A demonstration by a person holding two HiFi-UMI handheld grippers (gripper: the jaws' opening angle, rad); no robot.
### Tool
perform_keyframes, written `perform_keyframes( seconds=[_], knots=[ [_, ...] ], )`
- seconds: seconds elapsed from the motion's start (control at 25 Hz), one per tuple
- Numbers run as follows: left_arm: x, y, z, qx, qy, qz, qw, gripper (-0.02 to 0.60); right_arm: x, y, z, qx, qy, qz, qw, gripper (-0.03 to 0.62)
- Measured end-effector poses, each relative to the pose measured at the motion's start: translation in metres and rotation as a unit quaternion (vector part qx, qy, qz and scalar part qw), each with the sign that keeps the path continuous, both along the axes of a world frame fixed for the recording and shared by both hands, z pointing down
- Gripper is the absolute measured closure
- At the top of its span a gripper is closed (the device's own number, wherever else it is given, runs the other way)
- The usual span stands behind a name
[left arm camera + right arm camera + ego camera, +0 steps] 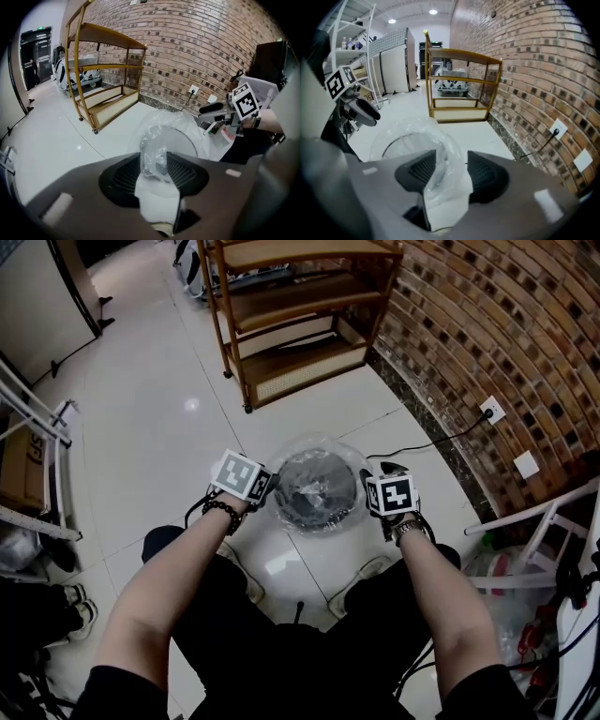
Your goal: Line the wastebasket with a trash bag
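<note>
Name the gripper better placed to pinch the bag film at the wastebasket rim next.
Left, narrowly. The left gripper stands open with a bunched fold of the clear plastic trash bag upright between its pads. The right gripper, also open, has looser film draped toward one pad.

Dark beaded bracelet point(223, 512), wristwatch point(407, 529), black sleeves point(117, 695)

Brick wall point(487, 334), wooden shelf point(298, 298), glossy white floor point(159, 418)
</note>
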State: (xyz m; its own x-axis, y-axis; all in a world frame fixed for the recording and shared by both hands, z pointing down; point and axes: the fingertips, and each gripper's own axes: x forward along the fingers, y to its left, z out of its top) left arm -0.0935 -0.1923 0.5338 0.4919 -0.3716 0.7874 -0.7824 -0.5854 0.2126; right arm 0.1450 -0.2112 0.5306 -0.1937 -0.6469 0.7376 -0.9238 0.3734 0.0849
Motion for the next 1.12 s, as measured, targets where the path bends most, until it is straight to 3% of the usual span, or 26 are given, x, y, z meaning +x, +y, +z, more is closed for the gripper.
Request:
perform_keyframes(
  seconds=[0.68,0.88,1.12],
  knots=[
    [0.019,0.004,0.020,-0.009,-0.016,0.037,0.9992,0.400,-0.012,0.011,0.030,-0.033,-0.009,-0.036,0.999,0.384],
    [0.014,0.015,0.041,-0.041,-0.049,0.043,0.9970,0.400,-0.017,0.017,0.047,-0.054,-0.011,-0.037,0.998,0.384],
    [0.012,0.015,0.064,-0.068,-0.050,0.021,0.9962,0.400,-0.024,0.025,0.077,-0.104,-0.037,-0.019,0.994,0.385]
  ],
)
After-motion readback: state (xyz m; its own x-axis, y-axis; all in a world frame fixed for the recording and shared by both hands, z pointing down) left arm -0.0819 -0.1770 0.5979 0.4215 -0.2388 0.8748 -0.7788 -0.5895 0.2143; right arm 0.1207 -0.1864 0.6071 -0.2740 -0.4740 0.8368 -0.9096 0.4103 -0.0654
